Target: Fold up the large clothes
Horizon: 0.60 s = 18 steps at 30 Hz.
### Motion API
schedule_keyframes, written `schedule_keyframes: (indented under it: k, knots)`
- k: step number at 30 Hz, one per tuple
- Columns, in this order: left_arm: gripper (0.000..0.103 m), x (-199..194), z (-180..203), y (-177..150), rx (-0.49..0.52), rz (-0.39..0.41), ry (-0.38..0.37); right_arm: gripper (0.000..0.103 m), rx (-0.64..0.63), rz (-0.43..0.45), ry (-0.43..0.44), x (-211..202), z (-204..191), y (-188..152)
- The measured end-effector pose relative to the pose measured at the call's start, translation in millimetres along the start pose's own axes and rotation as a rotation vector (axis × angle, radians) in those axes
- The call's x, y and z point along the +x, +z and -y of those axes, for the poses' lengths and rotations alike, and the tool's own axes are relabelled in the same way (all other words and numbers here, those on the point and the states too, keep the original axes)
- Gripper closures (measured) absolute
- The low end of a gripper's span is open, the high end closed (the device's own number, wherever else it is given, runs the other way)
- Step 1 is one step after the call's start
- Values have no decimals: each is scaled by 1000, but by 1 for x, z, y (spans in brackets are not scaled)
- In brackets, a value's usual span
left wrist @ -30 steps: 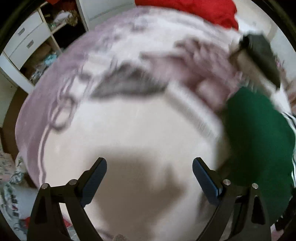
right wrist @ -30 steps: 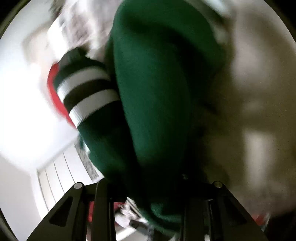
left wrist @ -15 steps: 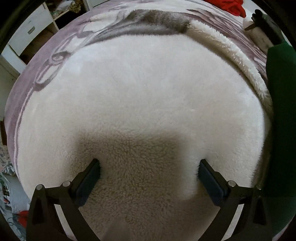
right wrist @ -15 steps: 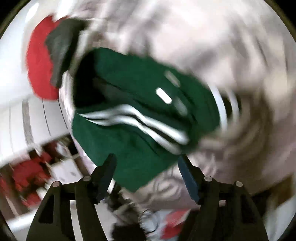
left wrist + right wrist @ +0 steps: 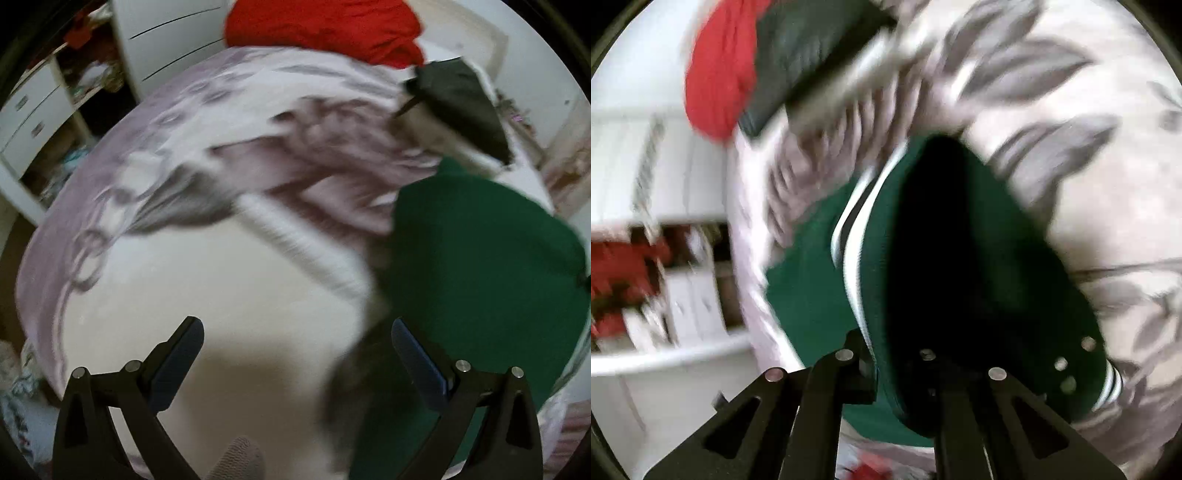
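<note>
A green garment with white stripes (image 5: pixel 923 266) lies on a fleece bed blanket (image 5: pixel 229 280). My right gripper (image 5: pixel 905 373) is shut on the green garment's edge, with cloth bunched between the fingers. In the left wrist view the green garment (image 5: pixel 480 280) lies at the right on the blanket. My left gripper (image 5: pixel 295 354) is open and empty above the white fleece, to the left of the garment. Both views are motion-blurred.
A red garment (image 5: pixel 325 29) and a folded dark garment (image 5: pixel 461 107) lie at the far side of the bed. They also show in the right wrist view, the red garment (image 5: pixel 716 74) beside the dark garment (image 5: pixel 812 55). White drawers (image 5: pixel 33 110) stand at the left.
My right gripper was open half a second ago and is now shut on the green garment. My left gripper has risen from the fleece and swung toward the garment.
</note>
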<state>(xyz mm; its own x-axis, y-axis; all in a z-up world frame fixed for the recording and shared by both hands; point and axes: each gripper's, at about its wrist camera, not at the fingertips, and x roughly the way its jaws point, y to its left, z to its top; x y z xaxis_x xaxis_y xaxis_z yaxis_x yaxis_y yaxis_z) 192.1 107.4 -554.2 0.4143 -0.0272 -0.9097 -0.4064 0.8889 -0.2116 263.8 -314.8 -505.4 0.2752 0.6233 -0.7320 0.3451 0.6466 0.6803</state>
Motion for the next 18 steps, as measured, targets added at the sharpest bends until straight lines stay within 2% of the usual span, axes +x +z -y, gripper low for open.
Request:
schedule_keyframes:
  k: [1,2,4,5,6,7,9,10,12,14,16,17,18]
  knots:
    - [0,7,13,4,8,-10,-12,98,25,30,-3,-15,11,-2]
    - [0,17,19,7,21,-22,-1,98,28,42,-44,-15,20,5]
    - [0,44,37,8,66,-52,100,98,15,21,-133,-1,45,12]
    - [0,55,38,8,86,-66,161,98,21,-26,-119,12,56,22]
    - [0,59,35,6,92,-77,181,95,48,-89,-105,30,69,29]
    - [0,62,28,7,76,-84,187,90,77,-117,-83,32,82,29]
    - [0,62,12,5,25,-101,182,82,112,-167,39,30,91,27]
    - [0,58,9,4,14,-108,194,62,93,-172,68,23,93,21]
    - [0,46,9,0,8,-95,226,31,34,-180,52,9,97,3]
    - [0,31,10,-6,11,-78,259,31,3,-214,49,4,112,-14]
    - [0,22,18,-11,10,-69,277,31,-4,-288,60,8,137,-34]
    - [0,18,22,-15,13,-68,288,31,-16,-289,54,13,143,-41]
    - [0,16,25,-16,19,-67,300,41,-29,-272,53,16,147,-46]
